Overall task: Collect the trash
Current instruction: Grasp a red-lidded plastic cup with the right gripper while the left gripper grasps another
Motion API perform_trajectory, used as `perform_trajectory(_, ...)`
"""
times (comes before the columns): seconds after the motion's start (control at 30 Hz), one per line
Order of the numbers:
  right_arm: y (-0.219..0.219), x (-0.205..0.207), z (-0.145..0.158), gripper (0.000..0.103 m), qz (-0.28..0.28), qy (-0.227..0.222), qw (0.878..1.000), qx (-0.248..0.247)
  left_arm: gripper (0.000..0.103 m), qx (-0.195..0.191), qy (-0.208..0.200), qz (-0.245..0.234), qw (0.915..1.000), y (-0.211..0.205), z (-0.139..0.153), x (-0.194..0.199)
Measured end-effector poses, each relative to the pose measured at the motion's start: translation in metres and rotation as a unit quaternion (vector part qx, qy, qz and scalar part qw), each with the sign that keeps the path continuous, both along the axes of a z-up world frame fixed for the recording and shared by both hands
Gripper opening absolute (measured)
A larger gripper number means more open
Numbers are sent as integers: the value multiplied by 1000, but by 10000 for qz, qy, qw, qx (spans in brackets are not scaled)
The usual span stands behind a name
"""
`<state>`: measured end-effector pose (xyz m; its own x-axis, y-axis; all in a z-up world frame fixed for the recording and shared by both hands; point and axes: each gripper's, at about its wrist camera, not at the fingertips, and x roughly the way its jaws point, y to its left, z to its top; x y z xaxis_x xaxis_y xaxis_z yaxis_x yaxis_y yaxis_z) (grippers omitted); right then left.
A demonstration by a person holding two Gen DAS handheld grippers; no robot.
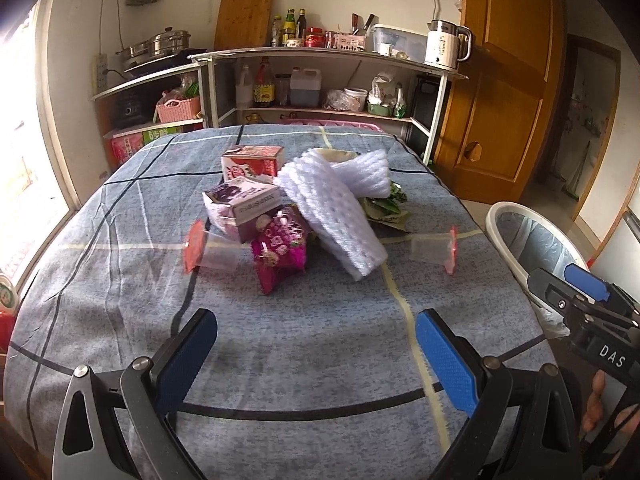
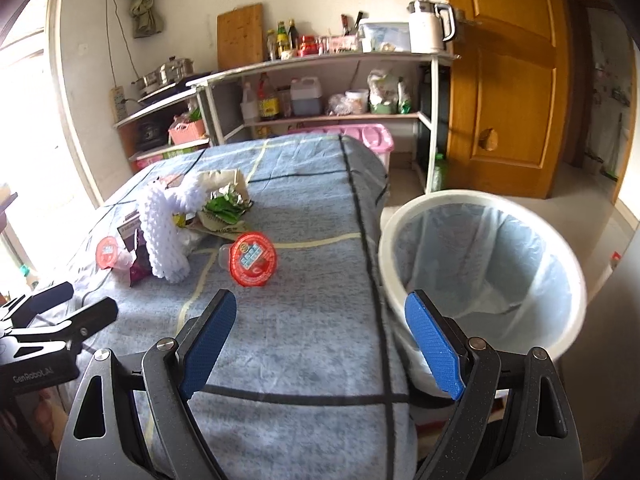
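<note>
The left gripper (image 1: 316,354) hovered with its blue pads spread wide and nothing between them, above the near part of a desk (image 1: 100,280) covered by a blue-grey checked cloth. The trash lay heaped at the middle of that cloth: a white foam net sleeve (image 1: 340,216) draped over the pile, a purple carton (image 1: 244,206) leaning against a red and white carton (image 1: 256,162) behind it, a crumpled magenta wrapper (image 1: 280,252) in front, and green and silver wrappers (image 1: 386,208) tucked behind the foam. Two clear jelly cups with red lids lay on their sides, the left jelly cup (image 1: 208,250) just beside the purple carton and the right jelly cup (image 1: 438,250) apart from the heap, toward the desk's right edge. The right gripper (image 2: 320,344) was likewise spread open and empty, held over the desk's right edge near the cup's red lid, with the white trash bin (image 2: 404,216) close at its right; the bin stood off the desk, lined with a pale blue bag. Behind the desk stood shelves (image 1: 328,54) carrying bottles, pots and a white kettle (image 1: 444,44), beside a wooden door (image 1: 504,80)
</note>
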<state>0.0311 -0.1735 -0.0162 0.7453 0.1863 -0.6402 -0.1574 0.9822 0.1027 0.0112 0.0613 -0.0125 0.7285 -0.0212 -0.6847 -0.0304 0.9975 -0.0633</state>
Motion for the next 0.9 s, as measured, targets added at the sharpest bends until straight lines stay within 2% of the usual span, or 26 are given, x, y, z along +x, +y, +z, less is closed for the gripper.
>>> perform_trajectory(0.17, 21, 19, -4, 87, 448, 53, 9990, -16, 101, -252, 105, 186, 9995, 36, -2, 9)
perform_trajectory(0.33, 39, 41, -9, 87, 824, 167, 9965, -37, 101, -322, 96, 343, 9988, 62, -3, 20)
perform_trajectory(0.5, 52, 62, -14, 87, 907, 292, 9951, -261, 101, -685, 180, 277, 9971, 78, -7, 37)
perform_trajectory(0.6, 57, 69, -19, 87, 1024, 414, 9936, -235, 101, -892, 205, 178, 9956, 81, -10, 46)
perform_trajectory(0.73, 61, 78, -23, 86, 1103, 530, 9924, -112, 101, -781, 253, 413, 9958, 92, -15, 54)
perform_trajectory(0.8, 61, 82, -25, 81, 1101, 575, 9922, -36, 101, -807, 278, 496, 9951, 102, -18, 58)
perform_trajectory(0.87, 62, 86, -27, 70, 1137, 632, 9915, -15, 101, -828, 349, 585, 9942, 109, -22, 65)
perform_trajectory(0.9, 64, 87, -29, 68, 1152, 668, 9911, -17, 101, -879, 374, 583, 9937, 111, -24, 69)
